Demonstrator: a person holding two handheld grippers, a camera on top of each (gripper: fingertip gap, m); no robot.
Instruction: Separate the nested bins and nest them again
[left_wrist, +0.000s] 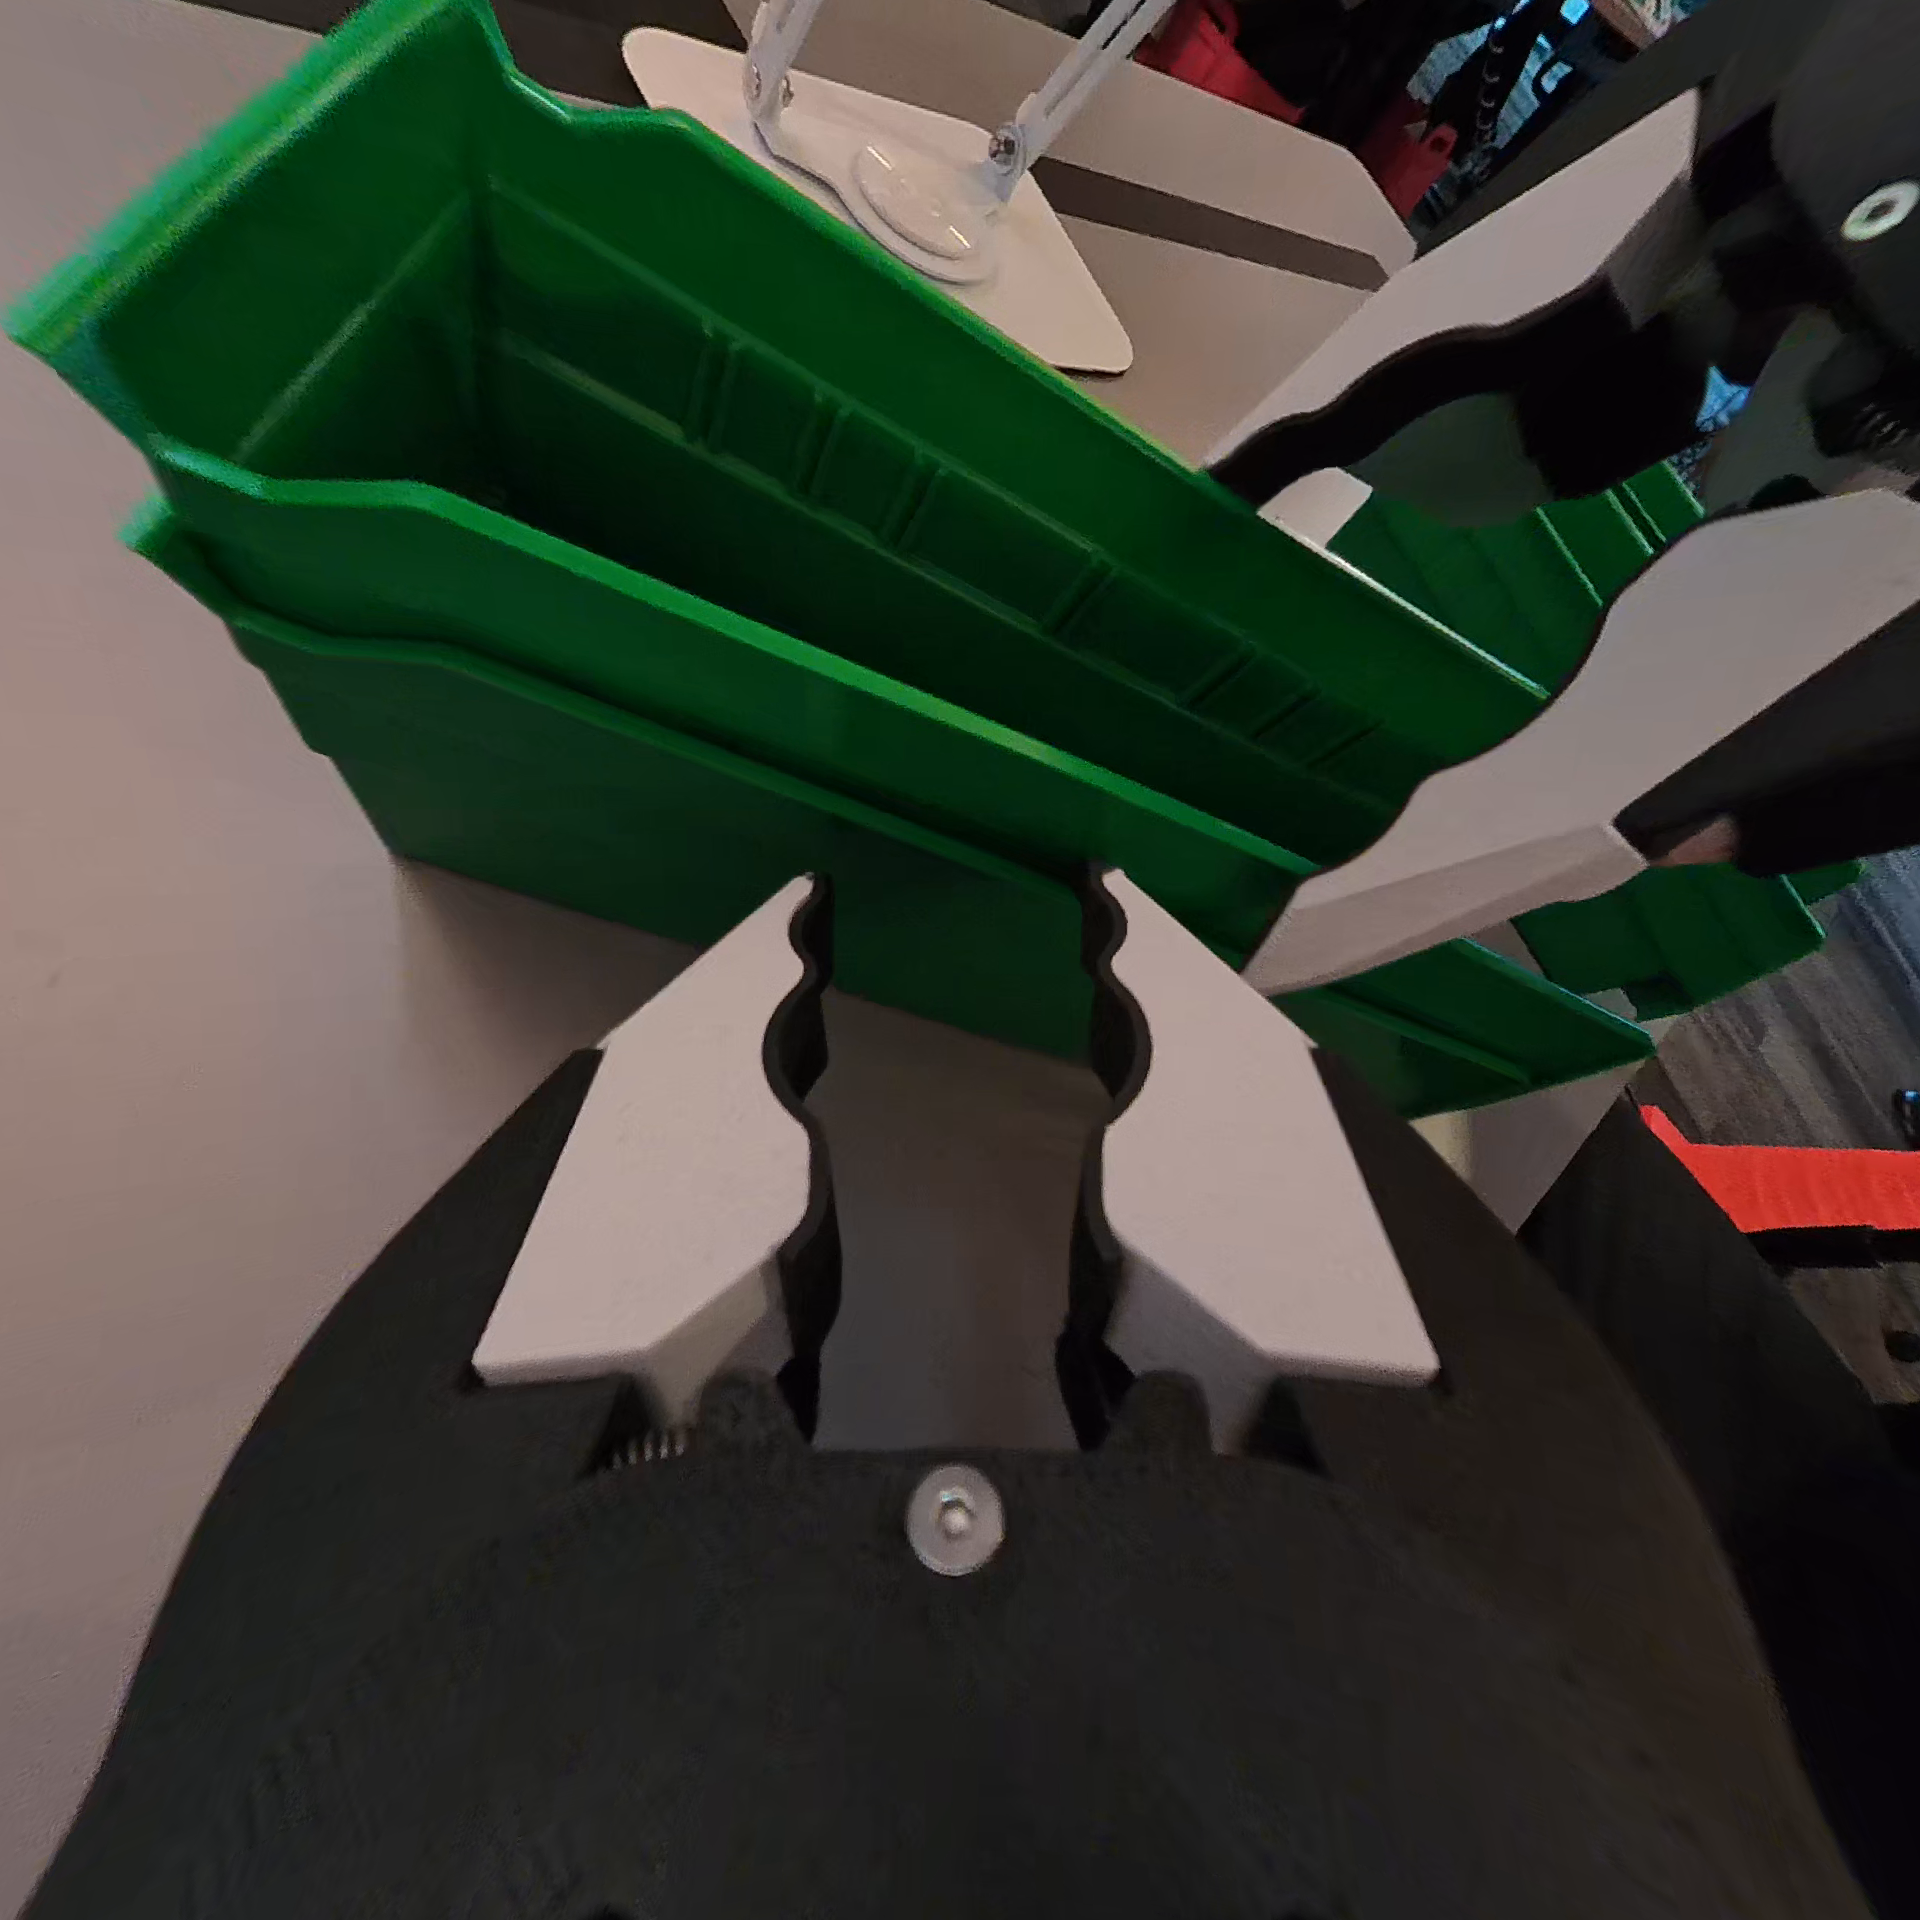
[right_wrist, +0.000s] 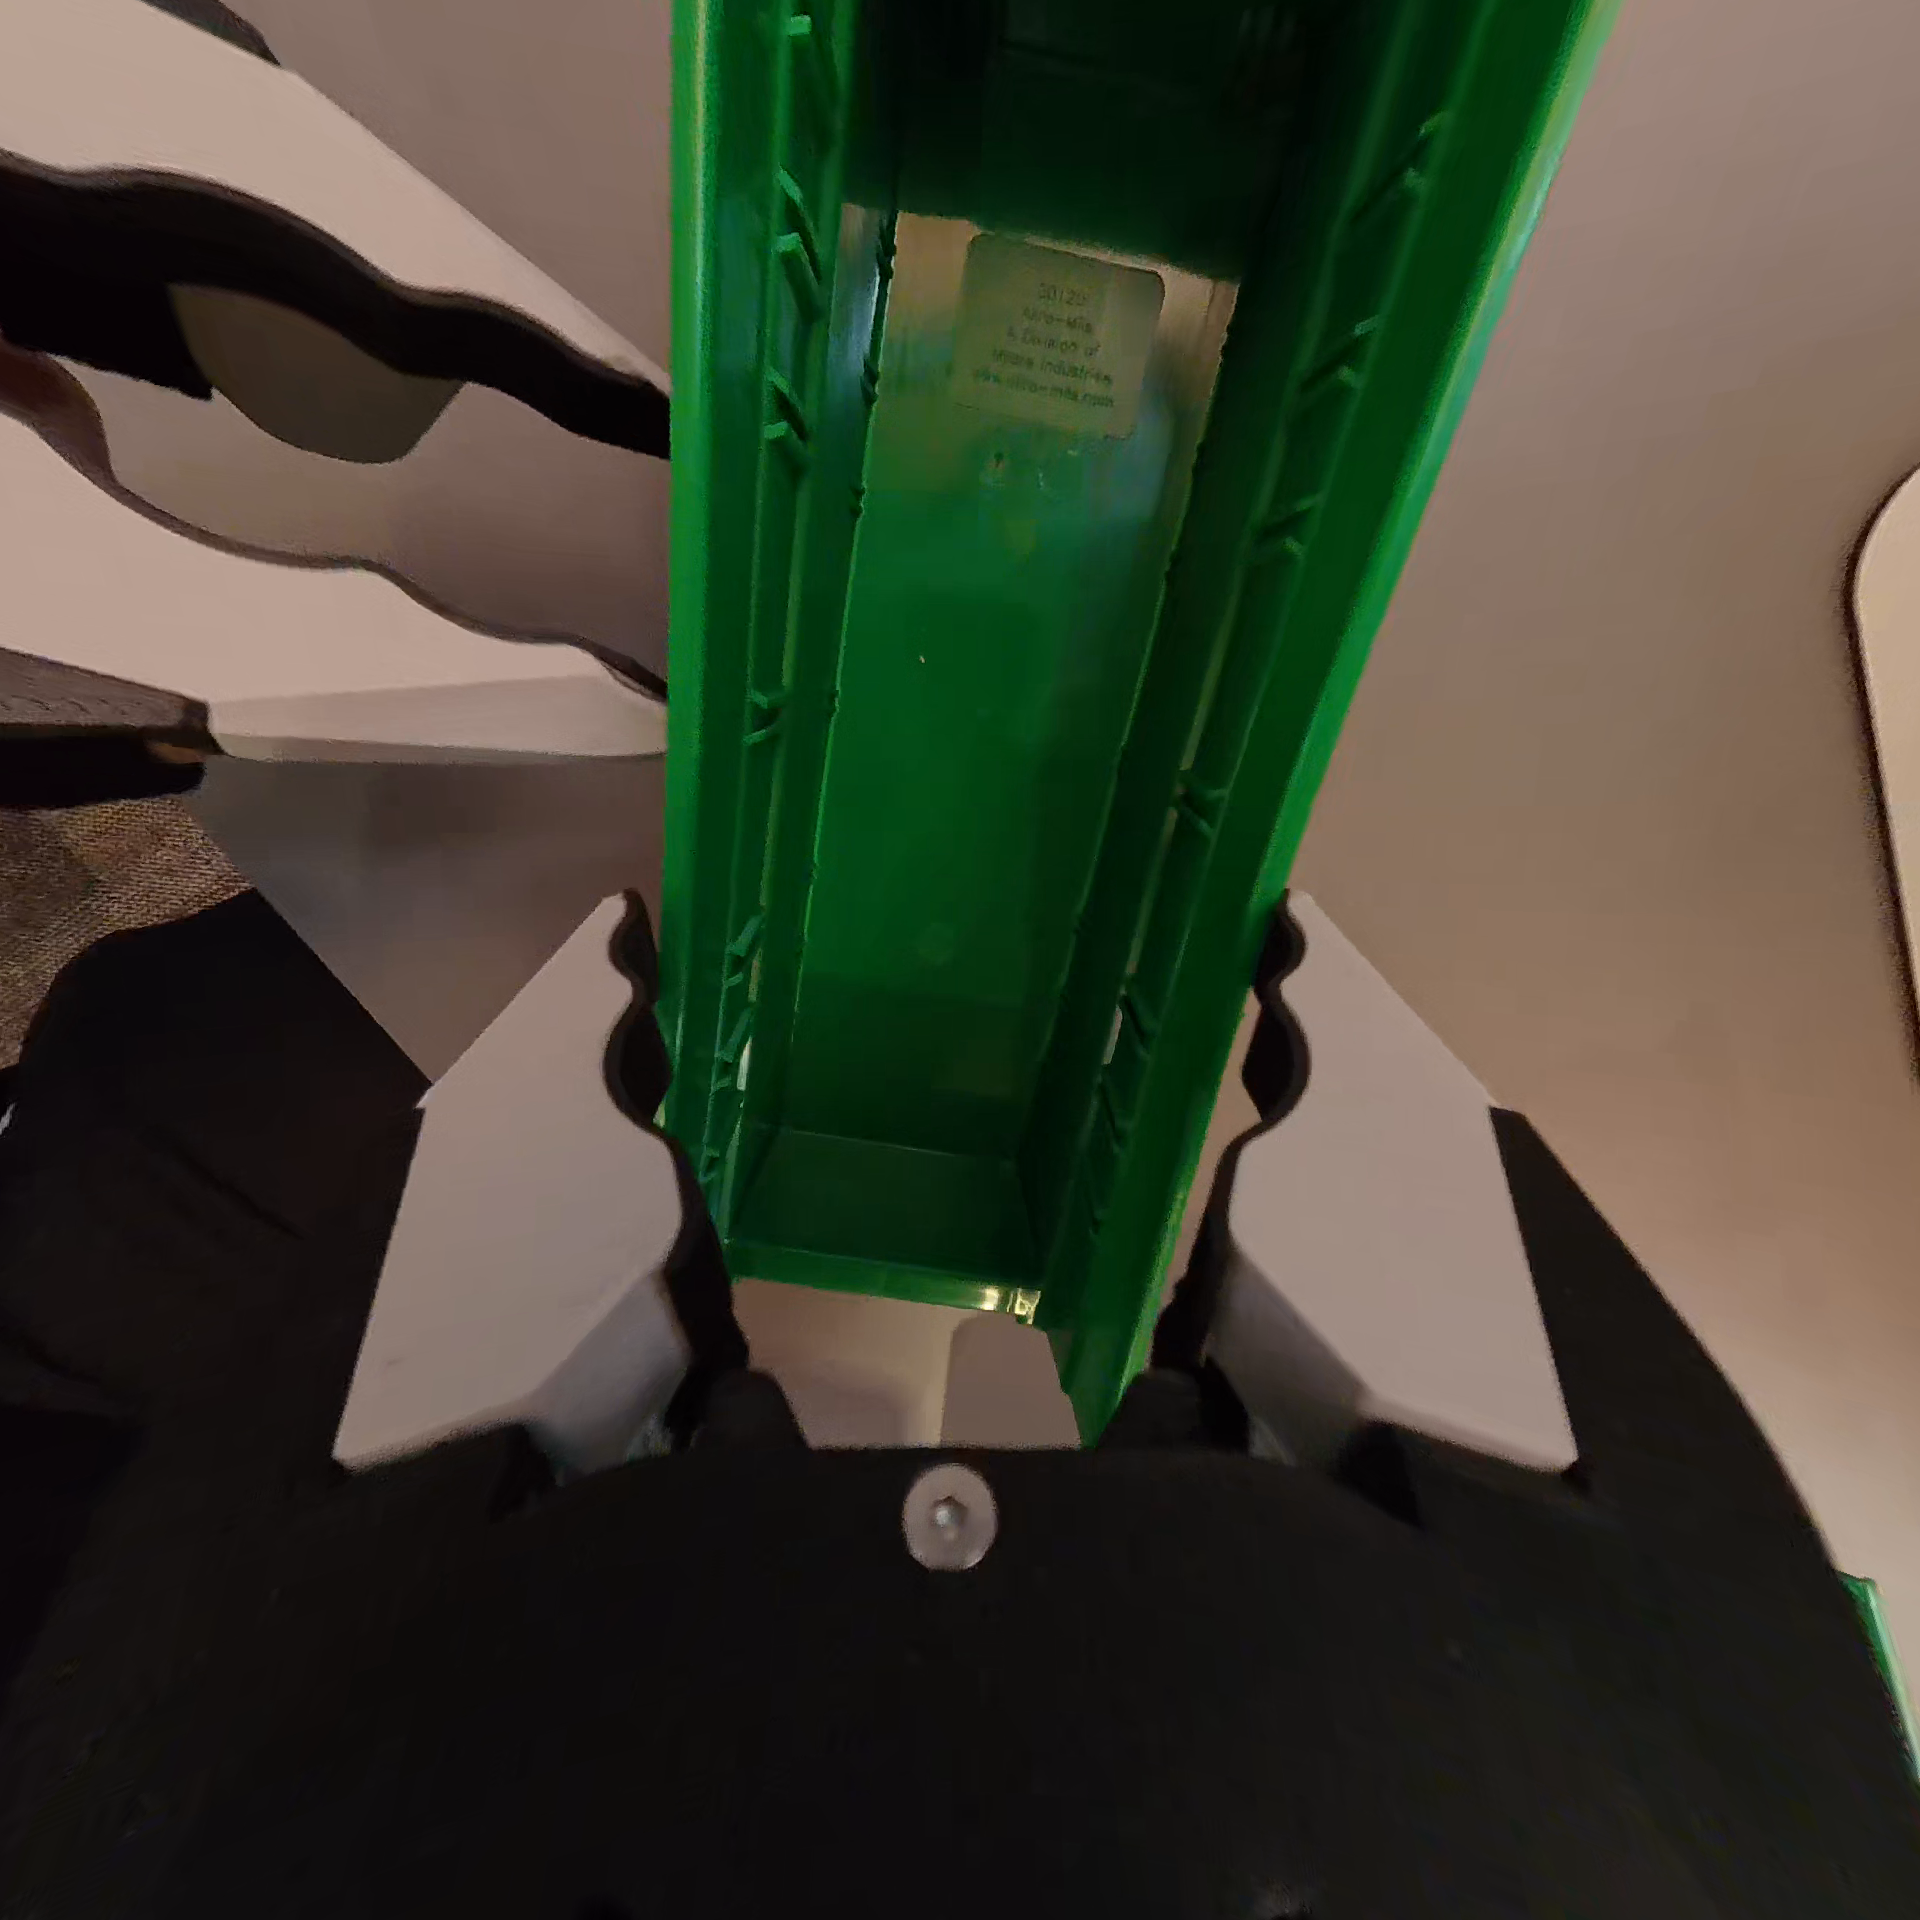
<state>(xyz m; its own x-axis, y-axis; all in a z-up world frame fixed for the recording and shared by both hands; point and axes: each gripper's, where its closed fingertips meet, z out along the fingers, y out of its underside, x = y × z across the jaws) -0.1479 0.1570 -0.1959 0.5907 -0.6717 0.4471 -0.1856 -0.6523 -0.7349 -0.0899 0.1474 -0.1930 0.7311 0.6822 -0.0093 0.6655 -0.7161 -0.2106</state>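
Observation:
Two long green bins sit one inside the other on the beige table. The upper bin (left_wrist: 623, 312) is tilted, with its near end lifted out of the lower bin (left_wrist: 623, 790). My right gripper (left_wrist: 1236, 727) straddles that lifted end. In the right wrist view its pads (right_wrist: 665, 1091) press both outer walls of the upper bin (right_wrist: 987, 727), so my right gripper (right_wrist: 961, 904) is shut on it. My left gripper (left_wrist: 956, 883) is open and empty, with its tips at the lower bin's side wall. It also shows in the right wrist view (right_wrist: 660, 561).
A white lamp base (left_wrist: 935, 208) stands on the table behind the bins. The table edge and an orange-red strip (left_wrist: 1787, 1184) are at the right. A white rounded plate edge (right_wrist: 1891, 727) lies right of the bin. A pale sticker (right_wrist: 1060, 322) is on the bin floor.

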